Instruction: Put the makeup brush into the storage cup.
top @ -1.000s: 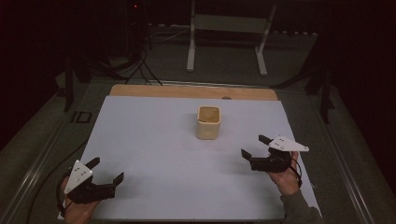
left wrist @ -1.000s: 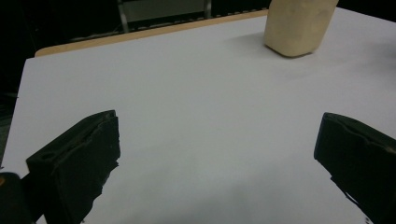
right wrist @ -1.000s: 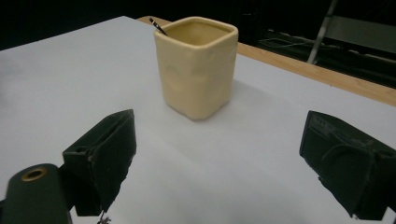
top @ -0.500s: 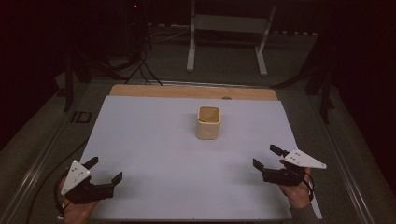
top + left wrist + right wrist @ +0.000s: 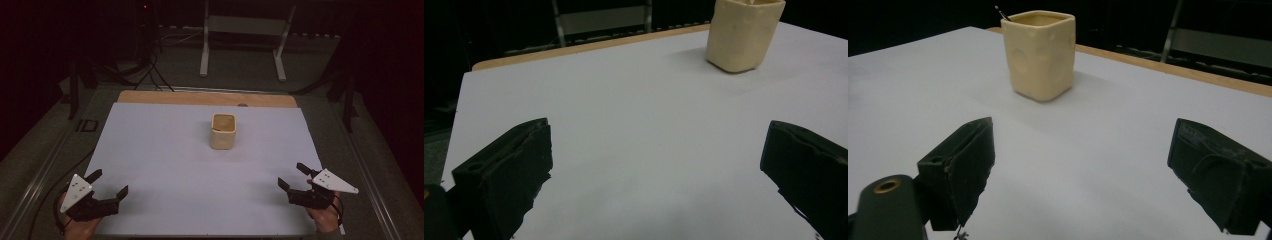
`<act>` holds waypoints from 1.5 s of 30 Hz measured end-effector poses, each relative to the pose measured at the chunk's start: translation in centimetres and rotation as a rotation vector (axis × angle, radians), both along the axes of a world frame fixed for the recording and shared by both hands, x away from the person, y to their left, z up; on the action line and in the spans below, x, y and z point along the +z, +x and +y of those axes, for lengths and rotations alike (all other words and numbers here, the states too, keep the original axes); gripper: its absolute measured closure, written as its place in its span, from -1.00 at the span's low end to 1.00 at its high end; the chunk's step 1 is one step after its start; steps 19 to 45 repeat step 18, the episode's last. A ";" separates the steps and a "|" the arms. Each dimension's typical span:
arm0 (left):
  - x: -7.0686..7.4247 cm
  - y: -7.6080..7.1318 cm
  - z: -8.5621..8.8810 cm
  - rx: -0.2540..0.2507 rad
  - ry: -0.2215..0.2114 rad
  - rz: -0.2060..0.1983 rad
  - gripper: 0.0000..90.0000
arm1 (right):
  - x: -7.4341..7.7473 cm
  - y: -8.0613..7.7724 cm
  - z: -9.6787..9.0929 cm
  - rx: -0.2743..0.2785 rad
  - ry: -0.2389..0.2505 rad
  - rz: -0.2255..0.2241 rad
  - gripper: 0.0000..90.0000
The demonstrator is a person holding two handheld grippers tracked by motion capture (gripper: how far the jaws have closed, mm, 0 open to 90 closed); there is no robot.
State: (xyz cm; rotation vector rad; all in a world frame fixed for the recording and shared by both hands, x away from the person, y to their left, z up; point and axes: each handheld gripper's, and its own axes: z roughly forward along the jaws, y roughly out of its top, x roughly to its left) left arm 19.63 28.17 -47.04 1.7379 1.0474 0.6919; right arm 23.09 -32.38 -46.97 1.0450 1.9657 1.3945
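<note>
One cream square cup [image 5: 223,131] stands upright on a white sheet [image 5: 165,150], with a thin dark object poking from its rim. It sits well ahead of both pairs of jaws, untouched. The left gripper [image 5: 107,184] and right gripper [image 5: 294,176] hover near the sheet's near corners, jaws wide apart and empty. No grasp appears begun; a likely next move calls for reaching forward toward the cup.
</note>
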 end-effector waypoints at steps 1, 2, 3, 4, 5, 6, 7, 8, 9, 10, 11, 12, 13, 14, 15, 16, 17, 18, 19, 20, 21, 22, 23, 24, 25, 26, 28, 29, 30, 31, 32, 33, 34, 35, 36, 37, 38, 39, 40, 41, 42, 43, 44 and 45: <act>0.0 0.0 0.1 0.002 0.001 -0.001 -0.96 | 0.0 -0.1 0.0 0.001 0.000 -0.003 -0.74; 0.0 -0.1 0.1 0.003 0.000 -0.002 -0.96 | 0.0 -0.2 -0.1 0.001 0.000 -0.004 -0.74; 0.0 -0.1 0.1 0.003 0.000 -0.002 -0.96 | 0.0 -0.2 -0.1 0.001 0.000 -0.004 -0.74; 0.0 -0.1 0.2 0.006 -0.001 -0.003 -0.96 | 0.0 -0.2 -0.1 0.003 0.000 -0.005 -0.75; 0.0 -0.2 0.3 0.008 -0.001 -0.005 -0.96 | -0.1 -0.3 -0.2 0.005 -0.003 -0.006 -0.75; 0.0 -0.2 0.3 0.008 -0.003 -0.006 -0.96 | -0.1 -0.3 -0.2 0.007 -0.002 -0.007 -0.75; 0.1 -0.3 0.4 0.009 -0.003 -0.008 -0.97 | -0.1 -0.4 -0.2 0.010 0.000 -0.007 -0.75; 0.0 -0.3 0.4 0.011 -0.004 -0.010 -0.96 | -0.1 -0.4 -0.2 0.011 0.001 -0.008 -0.75; 0.1 -0.3 0.4 0.010 -0.005 -0.012 -0.96 | -0.1 -0.4 -0.2 0.013 0.001 -0.010 -0.76; 0.1 -0.3 0.5 0.009 -0.003 -0.014 -0.96 | -0.1 -0.4 -0.2 0.016 0.003 -0.011 -0.76; 0.1 -0.3 0.5 0.009 -0.003 -0.015 -0.96 | -0.1 -0.4 -0.2 0.018 0.004 -0.012 -0.76; 0.1 -0.3 0.5 0.008 -0.004 -0.016 -0.96 | -0.2 -0.4 -0.2 0.019 0.003 -0.012 -0.76; 0.0 -0.3 0.5 0.009 -0.003 -0.015 -0.96 | -0.2 -0.4 -0.2 0.020 0.003 -0.012 -0.76; 0.0 -0.3 0.5 0.009 -0.002 -0.014 -0.97 | -0.2 -0.4 -0.2 0.022 0.004 -0.013 -0.76; 0.0 -0.3 0.5 0.009 -0.003 -0.013 -0.96 | -0.2 -0.4 -0.2 0.023 0.006 -0.013 -0.76; 0.0 -0.3 0.5 0.011 -0.002 -0.013 -0.96 | -0.2 -0.4 -0.2 0.024 0.006 -0.014 -0.76; 0.0 -0.2 0.4 0.014 -0.003 -0.013 -0.96 | -0.2 -0.4 -0.2 0.026 0.007 -0.015 -0.76; 0.0 -0.2 0.5 0.014 0.000 -0.012 -0.96 | -0.2 -0.4 -0.2 0.028 0.007 -0.016 -0.76; 0.0 -0.2 0.5 0.014 0.000 -0.012 -0.96 | -0.2 -0.4 -0.2 0.028 0.007 -0.016 -0.76; 0.0 -0.2 0.5 0.014 0.000 -0.012 -0.96 | -0.2 -0.4 -0.2 0.028 0.007 -0.016 -0.76; 0.0 -0.2 0.5 0.014 0.000 -0.012 -0.96 | -0.2 -0.4 -0.2 0.028 0.007 -0.016 -0.76; 0.0 -0.2 0.5 0.014 0.000 -0.012 -0.96 | -0.2 -0.4 -0.2 0.028 0.007 -0.016 -0.76; 0.0 -0.2 0.5 0.014 0.000 -0.012 -0.96 | -0.2 -0.4 -0.2 0.028 0.007 -0.016 -0.76; 0.0 -0.2 0.5 0.014 0.000 -0.012 -0.96 | -0.2 -0.4 -0.2 0.028 0.007 -0.016 -0.76; 0.0 -0.2 0.5 0.014 0.000 -0.012 -0.96 | -0.2 -0.4 -0.2 0.028 0.007 -0.016 -0.76; 0.0 -0.2 0.5 0.014 0.000 -0.012 -0.96 | -0.2 -0.4 -0.2 0.028 0.007 -0.016 -0.76; 0.0 -0.2 0.5 0.014 0.000 -0.012 -0.96 | -0.2 -0.4 -0.2 0.028 0.007 -0.016 -0.76; 0.0 -0.2 0.5 0.014 0.000 -0.012 -0.96 | -0.2 -0.4 -0.2 0.028 0.007 -0.016 -0.76; 0.0 -0.2 0.5 0.014 0.000 -0.012 -0.96 | -0.2 -0.4 -0.2 0.028 0.007 -0.016 -0.76; 0.0 -0.2 0.5 0.014 0.000 -0.012 -0.96 | -0.2 -0.4 -0.2 0.028 0.007 -0.016 -0.76; 0.0 -0.2 0.5 0.014 0.000 -0.012 -0.96 | -0.2 -0.4 -0.2 0.028 0.007 -0.016 -0.76; 0.0 -0.2 0.5 0.014 0.000 -0.012 -0.96 | -0.2 -0.4 -0.2 0.028 0.007 -0.016 -0.76; 0.0 -0.2 0.5 0.014 0.000 -0.012 -0.96 | -0.2 -0.4 -0.2 0.028 0.007 -0.016 -0.76; 0.0 -0.2 0.5 0.014 0.000 -0.012 -0.96 | -0.2 -0.4 -0.2 0.028 0.007 -0.016 -0.76; 0.0 -0.2 0.5 0.014 0.000 -0.012 -0.96 | -0.2 -0.4 -0.2 0.028 0.007 -0.016 -0.76; 0.0 -0.2 0.5 0.014 0.000 -0.012 -0.96 | -0.2 -0.4 -0.2 0.028 0.007 -0.016 -0.76; 0.0 -0.2 0.5 0.014 0.000 -0.012 -0.96 | -0.2 -0.4 -0.2 0.028 0.007 -0.016 -0.76; 0.0 -0.2 0.5 0.014 0.000 -0.012 -0.96 | -0.2 -0.4 -0.2 0.028 0.007 -0.016 -0.76; 0.0 -0.2 0.5 0.014 0.000 -0.012 -0.96 | -0.2 -0.4 -0.2 0.028 0.007 -0.016 -0.76; 0.0 -0.2 0.5 0.014 0.000 -0.012 -0.96 | -0.2 -0.4 -0.2 0.028 0.007 -0.016 -0.76; 0.0 -0.2 0.5 0.014 0.000 -0.012 -0.96 | -0.2 -0.4 -0.2 0.028 0.007 -0.016 -0.76; 0.0 -0.2 0.5 0.014 0.000 -0.012 -0.96 | -0.2 -0.4 -0.2 0.028 0.007 -0.016 -0.76; 0.0 -0.2 0.5 0.014 0.000 -0.012 -0.96 | -0.2 -0.4 -0.2 0.028 0.007 -0.016 -0.76; 0.0 -0.2 0.5 0.014 0.000 -0.012 -0.96 | -0.2 -0.4 -0.2 0.028 0.007 -0.016 -0.76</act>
